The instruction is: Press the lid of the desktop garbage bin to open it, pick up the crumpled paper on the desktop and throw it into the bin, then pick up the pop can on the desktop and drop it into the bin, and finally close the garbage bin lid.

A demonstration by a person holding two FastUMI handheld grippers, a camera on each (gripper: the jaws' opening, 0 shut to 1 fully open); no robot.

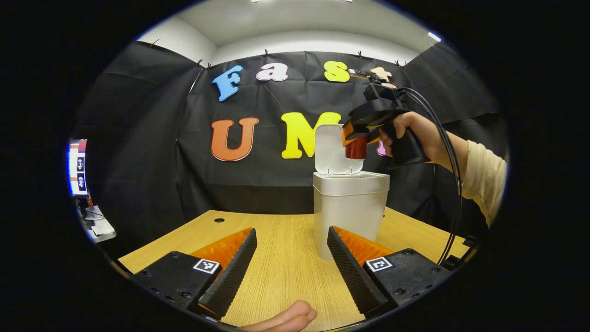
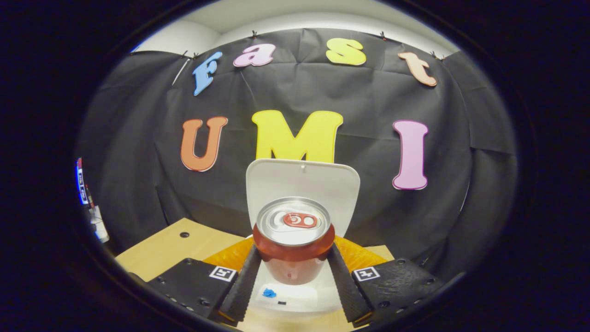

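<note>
Pinching the pop can (image 2: 293, 240) above the open garbage bin (image 1: 350, 203), right hand-held gripper (image 2: 293, 276); left hand-held gripper (image 1: 291, 272) spread over the desk (image 1: 281, 258).

In the right gripper view we see the right gripper (image 2: 295, 272) with both fingers pressed against the sides of a red pop can (image 2: 294, 240), held upright with its silver top and pull tab facing us. Directly below the can lies the white opening of the garbage bin (image 2: 295, 295), where we can make out a small blue scrap, and the bin's lid (image 2: 341, 189) stands raised behind the can. The wooden table (image 2: 170, 249) shows at the lower left, with a small round hole (image 2: 184, 234) in its surface.
</note>
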